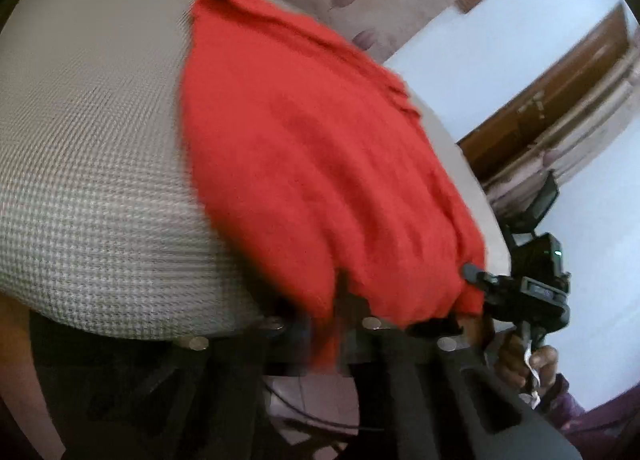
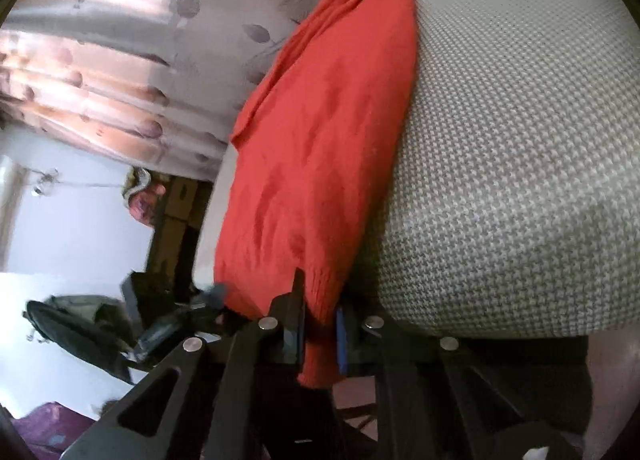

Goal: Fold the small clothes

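A red knitted garment [image 1: 304, 148] lies stretched across a table covered in grey houndstooth cloth [image 1: 92, 148]. My left gripper [image 1: 328, 316] is shut on the garment's near hem at one corner. My right gripper [image 2: 320, 324] is shut on the hem at the other corner, with red fabric [image 2: 316, 164] pinched between its pads and hanging below them. The right gripper also shows in the left wrist view [image 1: 476, 280], held by a hand at the garment's right corner. The left gripper shows blurred in the right wrist view [image 2: 216, 296].
The houndstooth cloth [image 2: 520, 180] covers the table to the near edge. A leaf-patterned curtain [image 2: 160, 40] hangs behind. A wooden door frame [image 1: 560, 92] and white wall are at the right. A dark bag [image 2: 80, 320] lies off the table's left.
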The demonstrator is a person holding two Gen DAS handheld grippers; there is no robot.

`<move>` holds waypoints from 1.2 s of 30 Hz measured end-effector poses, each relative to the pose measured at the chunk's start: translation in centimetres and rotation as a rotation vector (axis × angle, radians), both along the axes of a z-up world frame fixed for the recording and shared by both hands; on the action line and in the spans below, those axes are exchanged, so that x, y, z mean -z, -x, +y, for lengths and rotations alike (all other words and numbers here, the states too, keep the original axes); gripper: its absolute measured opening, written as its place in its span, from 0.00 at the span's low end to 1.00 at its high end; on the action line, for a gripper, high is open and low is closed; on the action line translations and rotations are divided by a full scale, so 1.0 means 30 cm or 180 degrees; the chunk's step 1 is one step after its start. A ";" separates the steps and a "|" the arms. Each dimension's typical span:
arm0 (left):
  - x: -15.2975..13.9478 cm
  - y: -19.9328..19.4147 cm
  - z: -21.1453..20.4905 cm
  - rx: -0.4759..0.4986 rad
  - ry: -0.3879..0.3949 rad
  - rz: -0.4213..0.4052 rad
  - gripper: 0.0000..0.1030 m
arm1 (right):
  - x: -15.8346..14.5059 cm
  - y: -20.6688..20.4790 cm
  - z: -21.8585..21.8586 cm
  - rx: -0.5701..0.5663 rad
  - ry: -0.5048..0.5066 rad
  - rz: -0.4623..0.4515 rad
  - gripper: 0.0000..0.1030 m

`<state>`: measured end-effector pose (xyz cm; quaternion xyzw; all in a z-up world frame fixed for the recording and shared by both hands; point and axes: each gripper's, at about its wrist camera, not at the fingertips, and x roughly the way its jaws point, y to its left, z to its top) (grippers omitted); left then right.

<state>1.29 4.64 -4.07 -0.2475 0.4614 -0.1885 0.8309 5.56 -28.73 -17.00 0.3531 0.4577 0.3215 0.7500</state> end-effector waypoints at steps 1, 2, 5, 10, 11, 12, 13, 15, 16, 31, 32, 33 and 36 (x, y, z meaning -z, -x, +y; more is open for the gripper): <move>-0.002 0.006 0.014 -0.0061 0.0077 -0.0013 0.08 | -0.002 0.006 -0.006 0.0008 -0.0015 -0.0009 0.11; -0.006 0.016 0.028 -0.0107 0.0123 -0.0023 0.08 | -0.007 0.008 -0.011 0.0015 -0.0060 -0.0009 0.11; -0.043 0.044 0.057 -0.0171 0.0257 -0.0110 0.08 | -0.049 0.024 -0.034 0.0060 -0.0272 -0.0061 0.11; -0.094 0.073 0.069 -0.0171 0.0264 -0.0228 0.08 | -0.112 0.068 -0.050 0.0054 -0.0417 -0.0178 0.11; -0.101 0.076 0.069 -0.0158 0.0251 -0.0247 0.08 | -0.109 0.080 -0.049 0.0059 -0.0443 -0.0166 0.11; -0.106 0.082 0.070 -0.0146 0.0224 -0.0262 0.08 | -0.104 0.092 -0.051 0.0064 -0.0460 -0.0153 0.10; -0.108 0.084 0.072 -0.0136 0.0213 -0.0266 0.08 | -0.099 0.104 -0.054 0.0066 -0.0477 -0.0138 0.10; -0.114 0.107 0.078 -0.0103 0.0248 -0.0274 0.08 | -0.086 0.130 -0.055 0.0079 -0.0505 -0.0096 0.10; -0.118 0.114 0.082 -0.0095 0.0241 -0.0282 0.08 | -0.079 0.146 -0.056 0.0085 -0.0514 -0.0071 0.10; -0.334 0.237 0.128 0.0101 0.0468 -0.0712 0.08 | -0.205 0.315 -0.093 -0.0075 -0.0498 -0.0135 0.10; -0.369 0.221 0.126 0.0121 0.0470 -0.0786 0.08 | -0.237 0.303 -0.095 -0.0082 -0.0485 -0.0196 0.10; -0.408 0.198 0.121 0.0149 0.0458 -0.0866 0.08 | -0.265 0.291 -0.100 -0.0082 -0.0483 -0.0256 0.10; -0.518 0.116 0.104 0.0214 0.0422 -0.1113 0.08 | -0.364 0.227 -0.111 -0.0078 -0.0517 -0.0495 0.10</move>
